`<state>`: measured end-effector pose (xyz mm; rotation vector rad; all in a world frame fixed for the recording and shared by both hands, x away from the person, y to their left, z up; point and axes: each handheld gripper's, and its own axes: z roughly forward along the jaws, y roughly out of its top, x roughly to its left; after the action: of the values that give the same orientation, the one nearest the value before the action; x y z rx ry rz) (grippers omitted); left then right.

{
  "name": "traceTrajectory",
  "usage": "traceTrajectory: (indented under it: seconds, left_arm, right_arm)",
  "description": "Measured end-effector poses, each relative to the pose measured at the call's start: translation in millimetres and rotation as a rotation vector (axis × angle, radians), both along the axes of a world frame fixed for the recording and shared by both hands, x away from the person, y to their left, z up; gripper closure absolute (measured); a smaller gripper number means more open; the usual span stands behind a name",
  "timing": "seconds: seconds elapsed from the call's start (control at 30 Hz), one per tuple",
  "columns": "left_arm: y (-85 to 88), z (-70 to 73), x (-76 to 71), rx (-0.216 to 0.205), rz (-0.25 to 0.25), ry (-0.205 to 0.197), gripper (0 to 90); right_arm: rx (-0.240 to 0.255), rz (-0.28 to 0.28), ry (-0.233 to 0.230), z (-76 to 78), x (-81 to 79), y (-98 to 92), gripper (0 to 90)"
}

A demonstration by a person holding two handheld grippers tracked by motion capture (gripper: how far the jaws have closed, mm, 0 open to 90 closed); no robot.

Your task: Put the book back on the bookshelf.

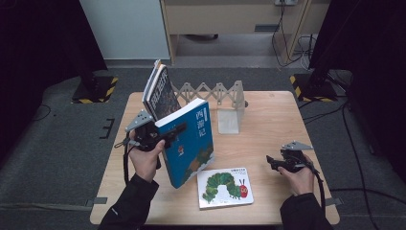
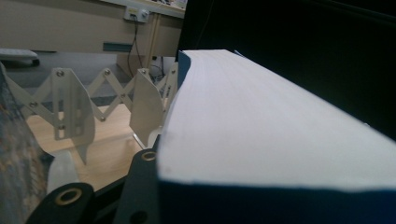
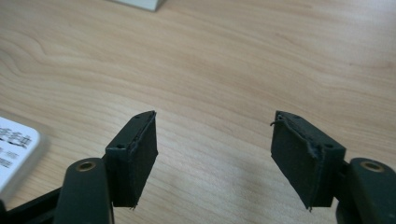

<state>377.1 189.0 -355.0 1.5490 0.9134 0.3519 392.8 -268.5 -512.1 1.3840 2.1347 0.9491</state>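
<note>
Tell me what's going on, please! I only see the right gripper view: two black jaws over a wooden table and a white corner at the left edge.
Observer: That corner belongs to a caterpillar picture book lying flat on the table.
Operator: Is my gripper holding anything?
Observer: No. The right gripper is open with nothing between its jaws, off to the right of that book.
Operator: What's the other hand doing?
Observer: The left gripper is shut on a thick blue book, held upright and tilted.
Operator: Where might it go?
Observer: Probably the white expanding book rack behind it, where a dark book leans.
</note>
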Motion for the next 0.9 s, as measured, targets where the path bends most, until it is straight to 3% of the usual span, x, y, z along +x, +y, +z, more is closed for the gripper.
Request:
traceTrajectory:
  seconds: [0.23,0.37,0.47,0.63,0.9]
  left_arm:
    - [0.2,5.6,10.9,0.019,0.022,0.011,60.3]
    - [-7.6,6.5,20.4,0.059,0.022,0.021,60.4]
    - [-15.8,8.5,27.3,0.084,0.023,0.02,60.4]
    - [-24.1,15.9,41.1,0.073,0.036,0.025,60.4]
    - [-36.6,31.9,63.3,0.108,0.089,-0.004,60.4]
  right_arm:
    - [-0.07,0.019,0.052,-9.9,2.4,2.9,26.8]
    - [-0.089,0.026,0.072,-13.6,4.2,3.3,26.1]
    - [-0.078,0.019,0.074,-15.4,5.7,3.5,24.6]
    - [-0.068,0.014,0.078,-16.1,6.1,3.1,23.6]
    - [-0.048,0.009,0.079,-17.8,7.4,1.6,21.4]
